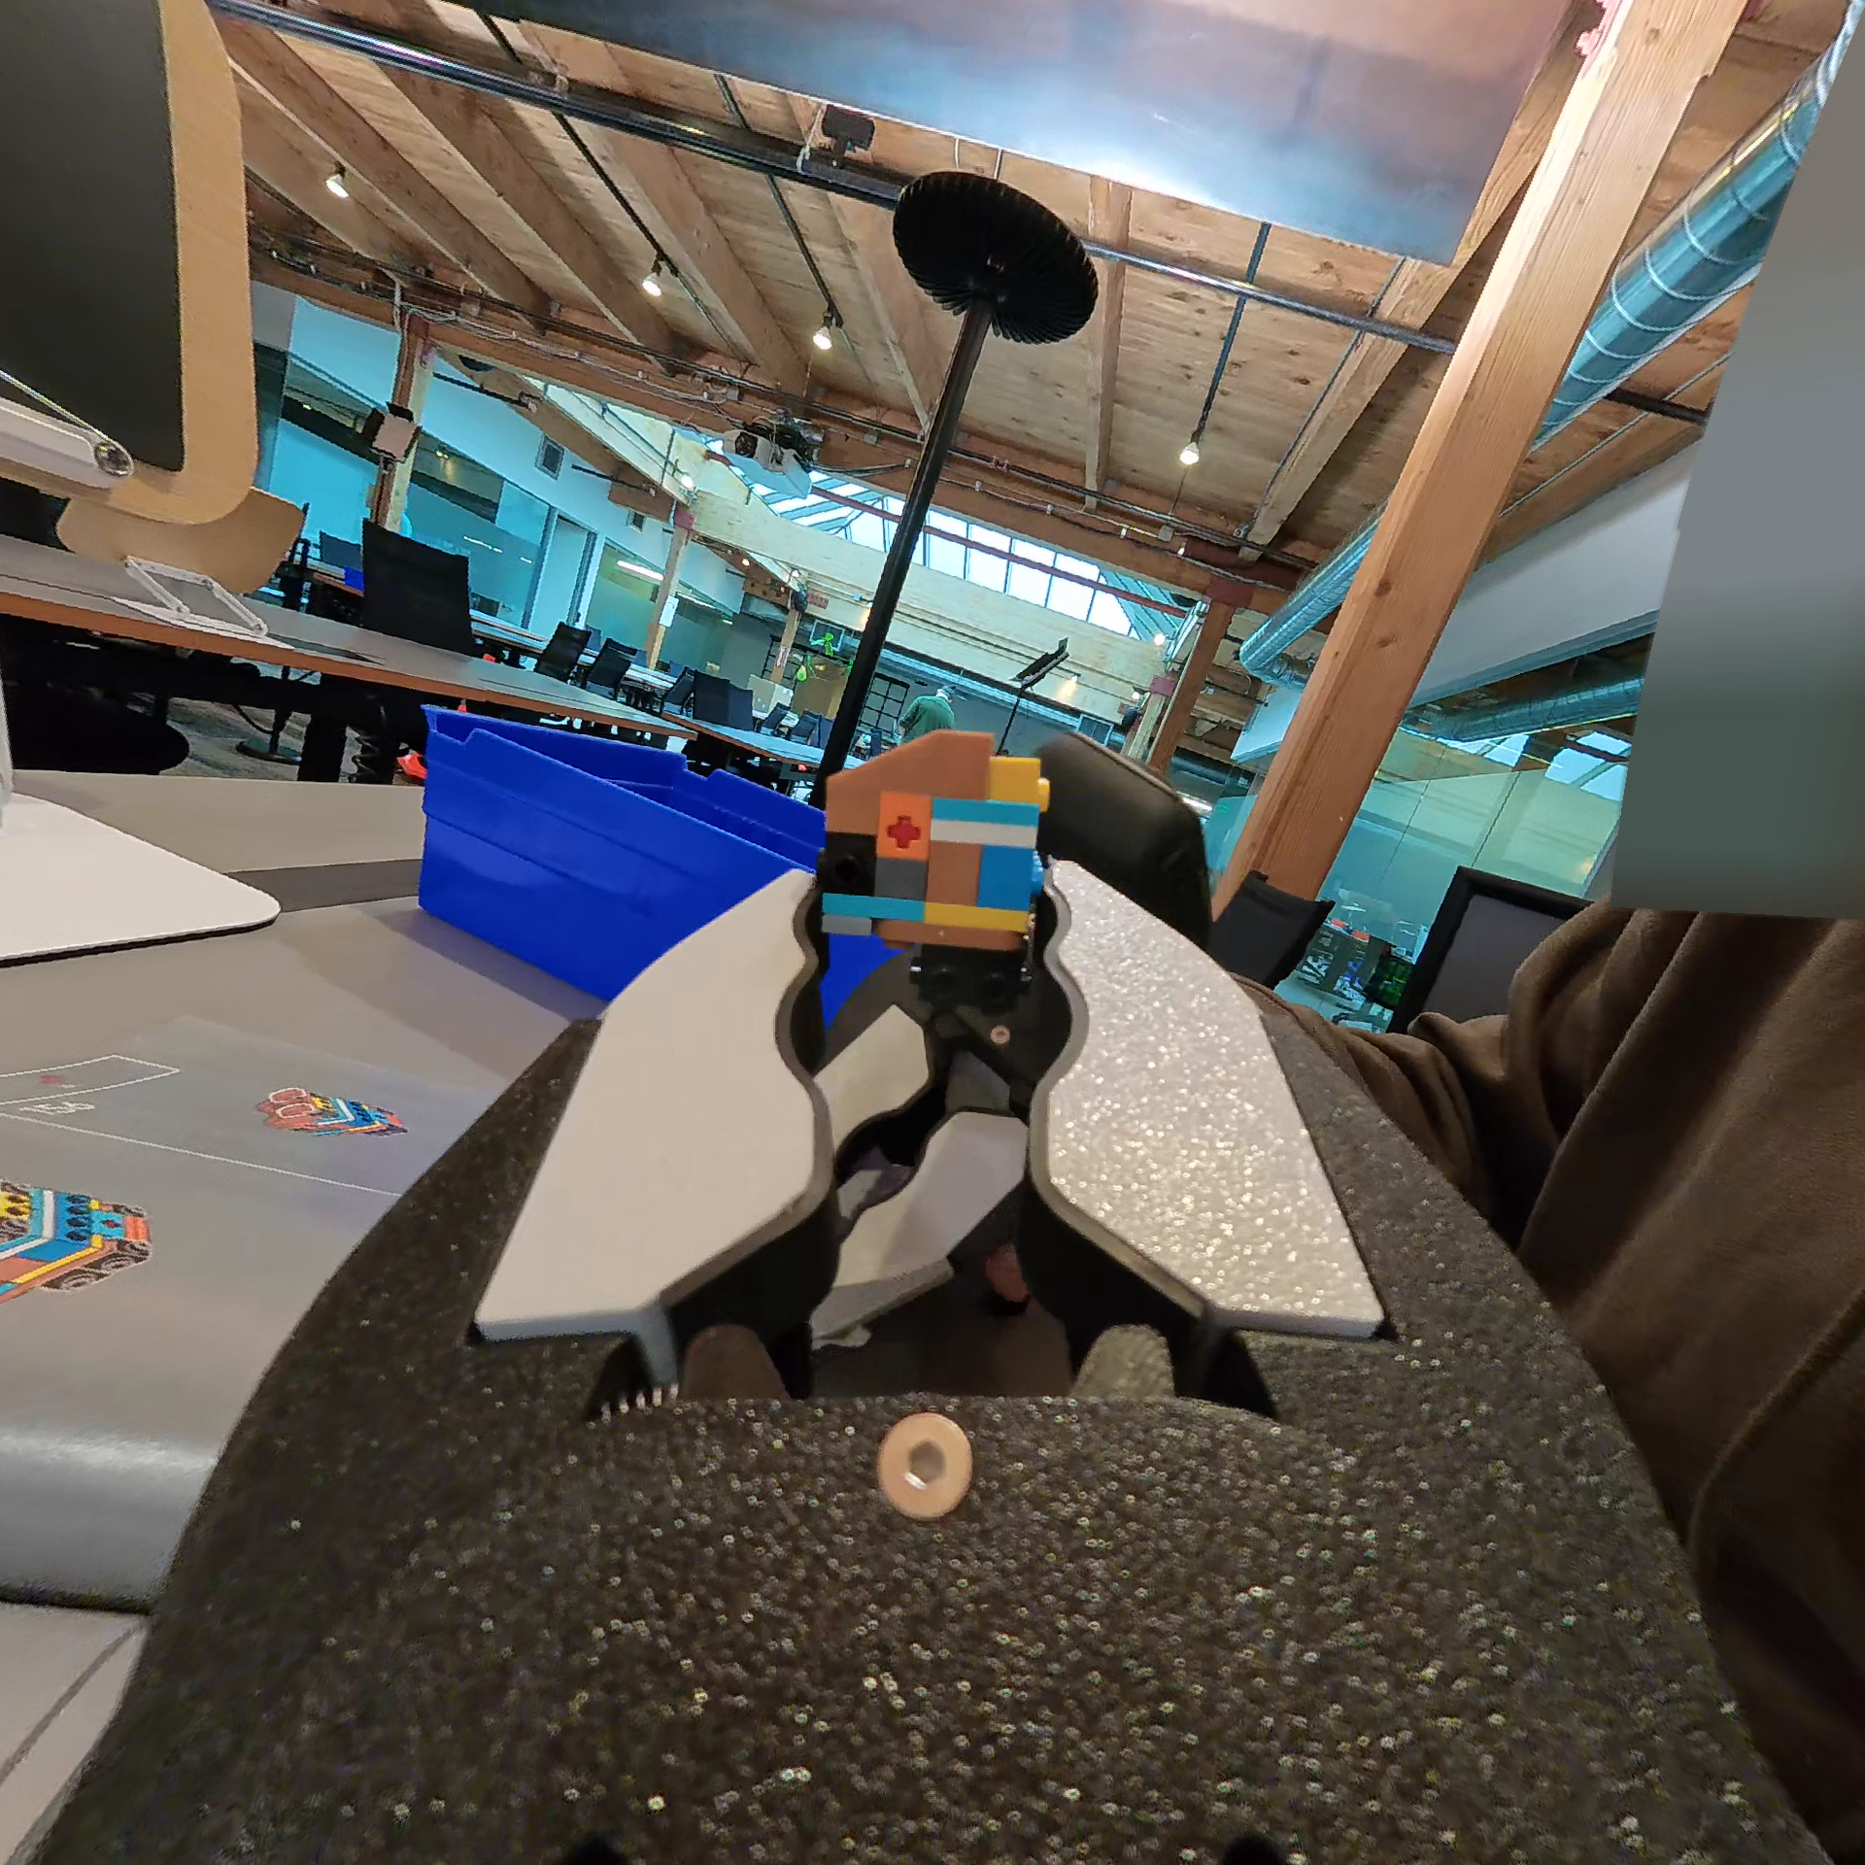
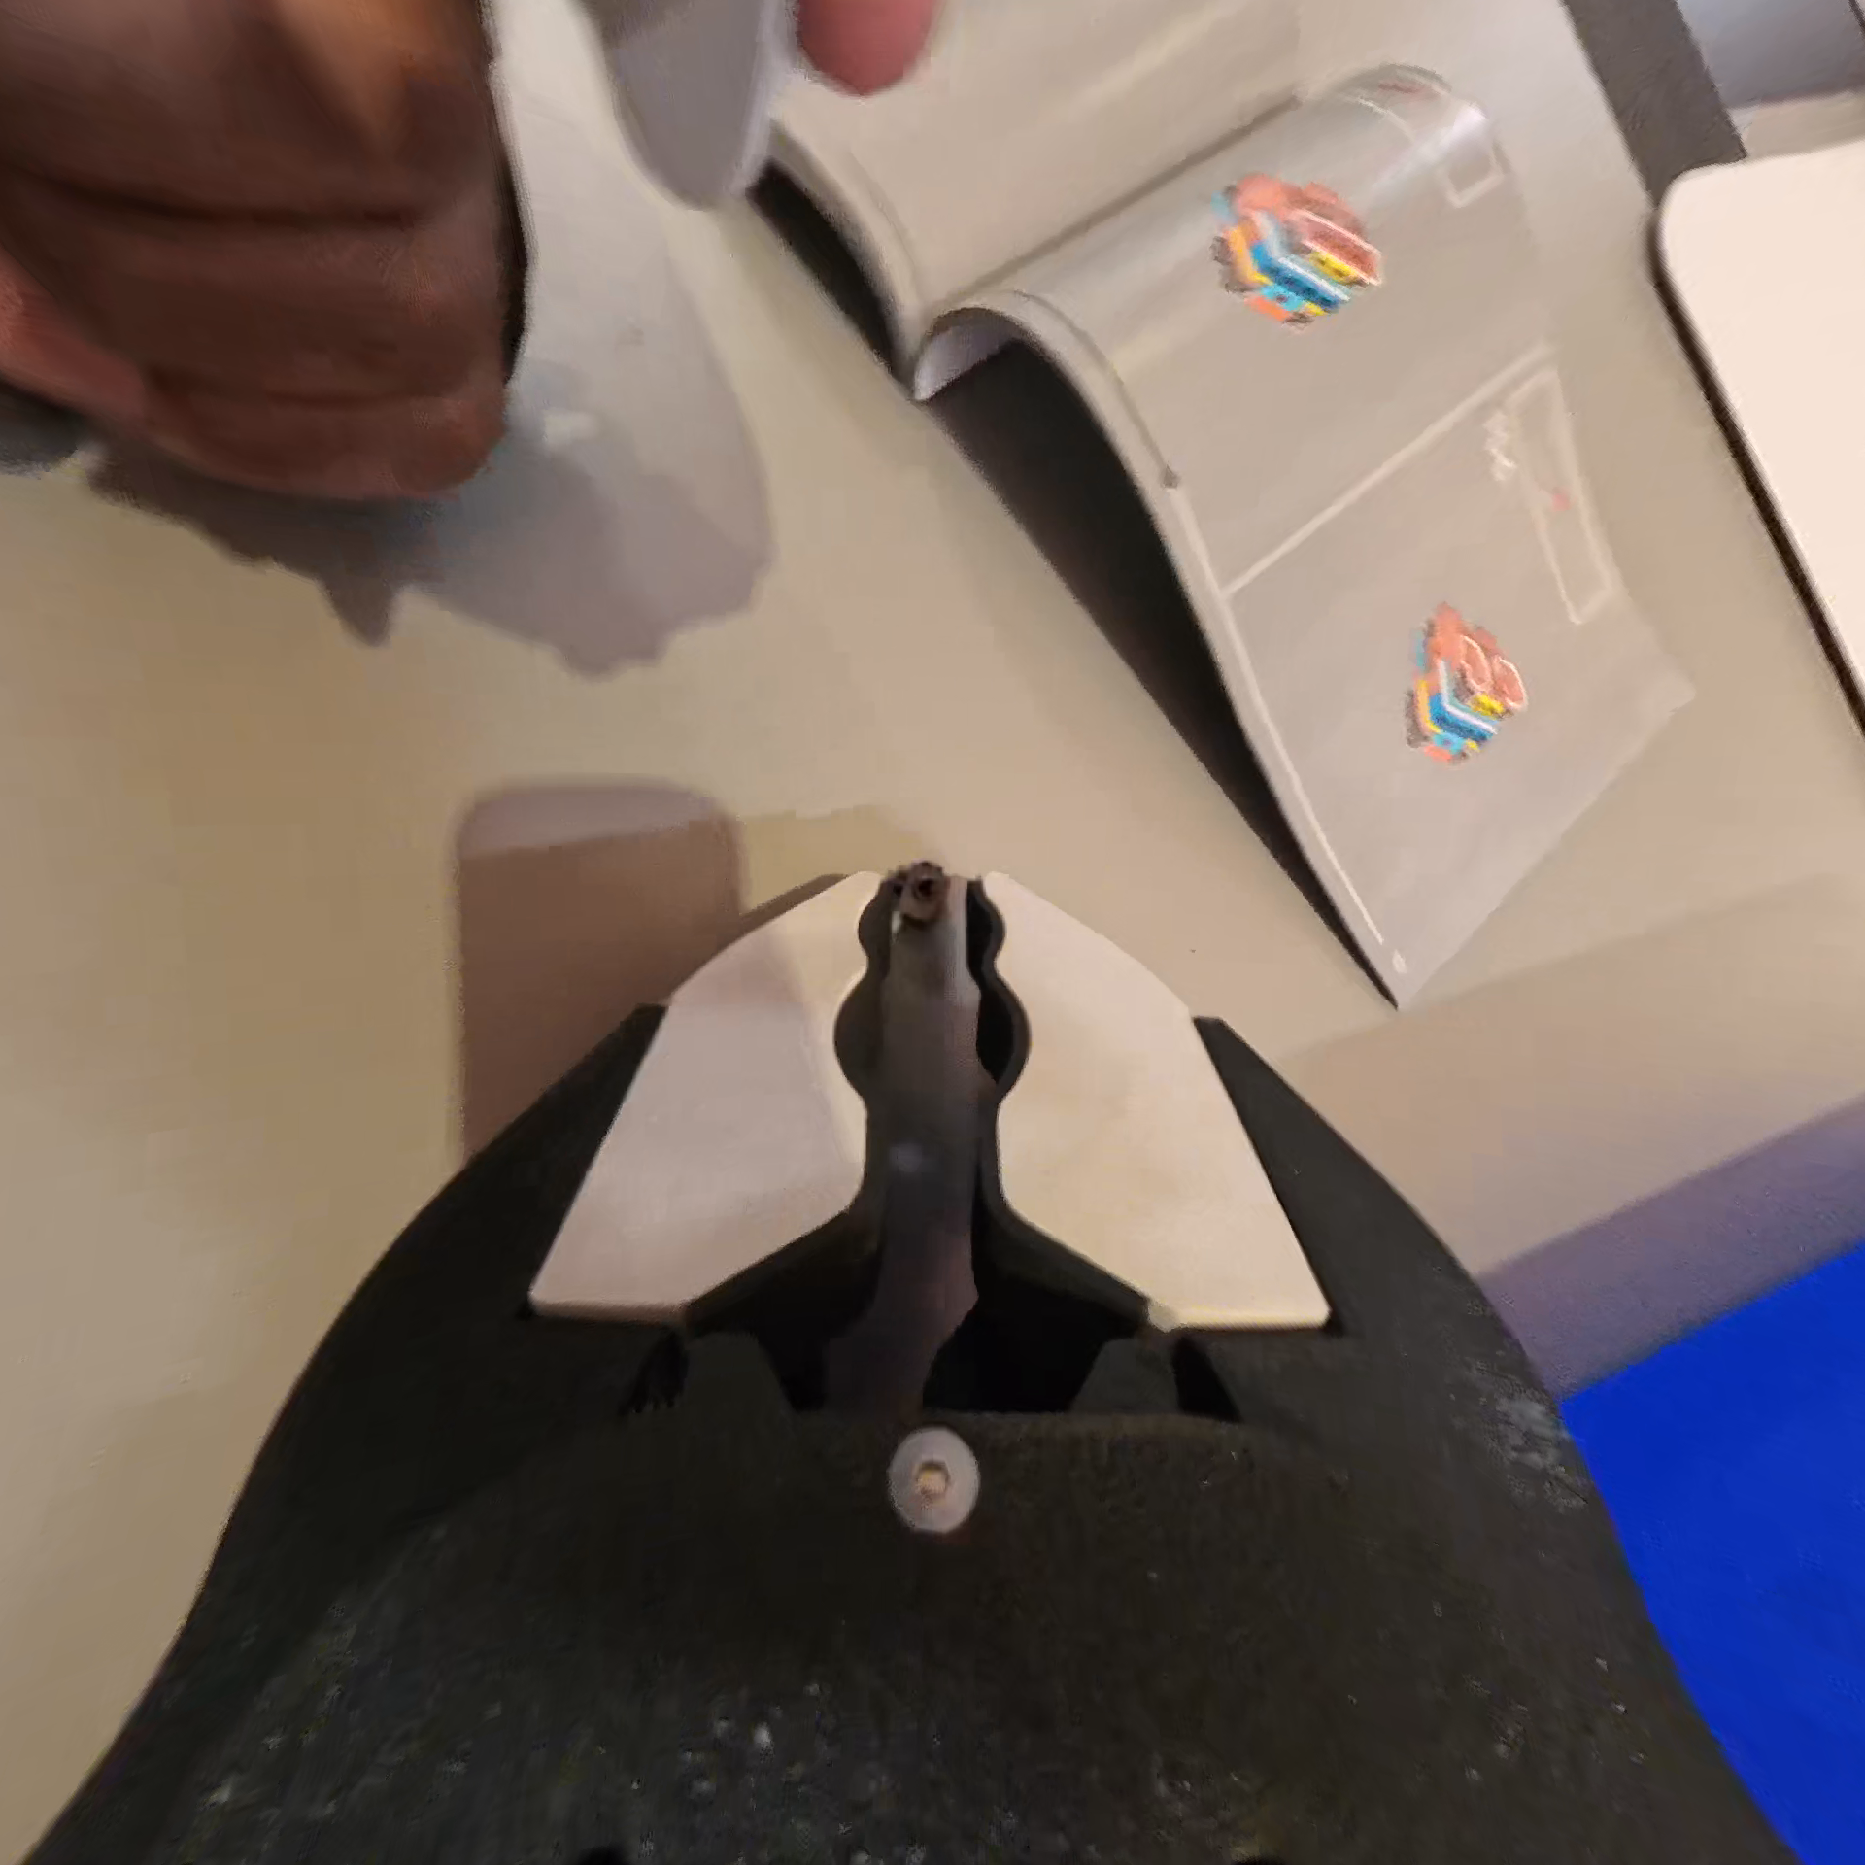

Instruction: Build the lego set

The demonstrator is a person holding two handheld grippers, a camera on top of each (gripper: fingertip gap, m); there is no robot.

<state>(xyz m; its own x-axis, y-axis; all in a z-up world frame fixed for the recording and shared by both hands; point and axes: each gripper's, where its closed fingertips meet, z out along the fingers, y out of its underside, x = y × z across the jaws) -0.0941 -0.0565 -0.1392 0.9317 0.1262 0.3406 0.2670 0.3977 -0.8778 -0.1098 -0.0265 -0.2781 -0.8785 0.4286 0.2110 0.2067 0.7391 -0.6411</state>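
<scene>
Two tools are seen, one per view. One lego assembly, built of brown, blue, yellow, orange, white and grey bricks, is clamped at the fingertips of the left tool, whose two pale fingers are drawn in narrowly against its sides; this tool is tilted upward, so that the assembly is held above the tabletop against the ceiling beams. One blue bin is seen just beyond and to the left of the left tool's tip, and one open instruction booklet, with two pictured models on its page, lies on the tabletop to its left. A brown sleeve is seen close at its right. The right tool is pointed down at the tabletop, its fingers nearly closed on one small dark lego piece pinched at the very tip; the piece is blurred and its shape cannot be told. The booklet lies ahead and to the right of this tool, and one blurred hand is seen ahead to its left.
</scene>
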